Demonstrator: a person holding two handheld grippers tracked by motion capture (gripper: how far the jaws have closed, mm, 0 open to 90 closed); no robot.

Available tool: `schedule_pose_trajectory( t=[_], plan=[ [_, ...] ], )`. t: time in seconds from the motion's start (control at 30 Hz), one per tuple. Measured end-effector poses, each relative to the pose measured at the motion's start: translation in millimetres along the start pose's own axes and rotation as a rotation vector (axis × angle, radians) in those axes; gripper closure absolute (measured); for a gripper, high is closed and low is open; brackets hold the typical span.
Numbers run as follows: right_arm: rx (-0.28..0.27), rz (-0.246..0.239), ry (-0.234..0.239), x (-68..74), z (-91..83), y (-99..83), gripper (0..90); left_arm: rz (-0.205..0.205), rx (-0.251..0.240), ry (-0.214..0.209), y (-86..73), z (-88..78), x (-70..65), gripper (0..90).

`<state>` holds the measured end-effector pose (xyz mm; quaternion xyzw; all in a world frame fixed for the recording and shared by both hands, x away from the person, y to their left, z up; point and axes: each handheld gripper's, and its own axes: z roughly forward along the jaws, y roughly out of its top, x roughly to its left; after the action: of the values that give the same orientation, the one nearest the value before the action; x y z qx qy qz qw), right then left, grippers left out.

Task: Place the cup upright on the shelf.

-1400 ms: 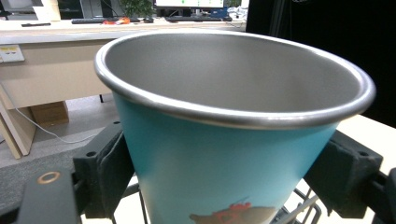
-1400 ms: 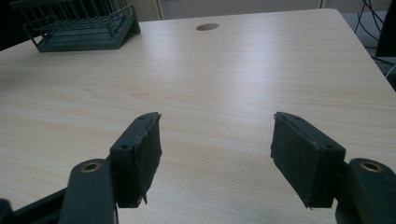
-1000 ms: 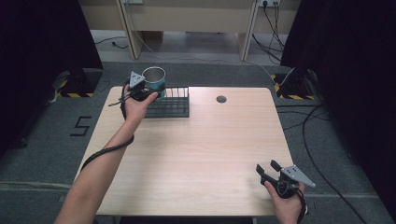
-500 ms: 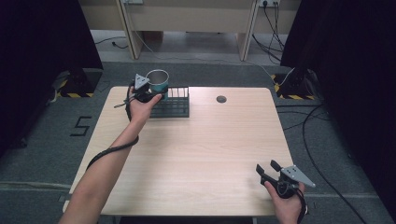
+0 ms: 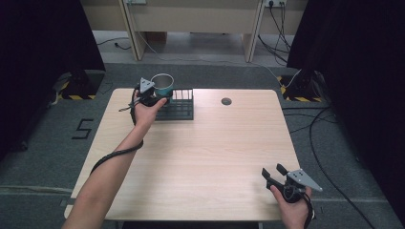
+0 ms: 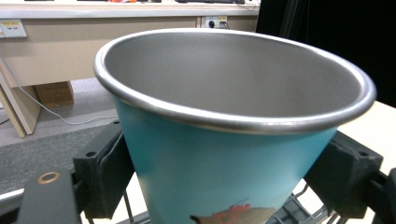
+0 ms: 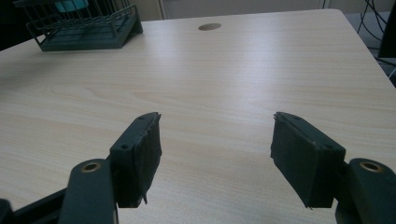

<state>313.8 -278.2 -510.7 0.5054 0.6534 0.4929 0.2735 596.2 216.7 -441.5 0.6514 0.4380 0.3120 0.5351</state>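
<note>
A teal metal cup with a steel rim is held over the left end of a dark wire rack at the table's far left. My left gripper is shut on the teal cup, one black pad on each side of its wall, the mouth tilted up toward the camera. My right gripper rests at the near right edge of the table, jaws wide open with nothing between them. The rack and a bit of the cup appear far off in the right gripper view.
The light wooden table has a round cable hole near its far edge. Desk legs and cables stand on the floor beyond the table. Black curtains hang at both sides.
The left gripper with the cup has shifted slightly right and forward over the rack. The right gripper has stayed put.
</note>
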Motion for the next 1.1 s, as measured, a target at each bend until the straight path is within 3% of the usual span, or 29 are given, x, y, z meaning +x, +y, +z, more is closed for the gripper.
schedule_pose_trajectory(
  t=[1.1],
  plan=[
    [0.0,-0.005,0.003,0.1,0.0,-0.1,33.7,-0.021,0.045,0.006,-16.4,9.6,-0.6,16.2]
  ],
)
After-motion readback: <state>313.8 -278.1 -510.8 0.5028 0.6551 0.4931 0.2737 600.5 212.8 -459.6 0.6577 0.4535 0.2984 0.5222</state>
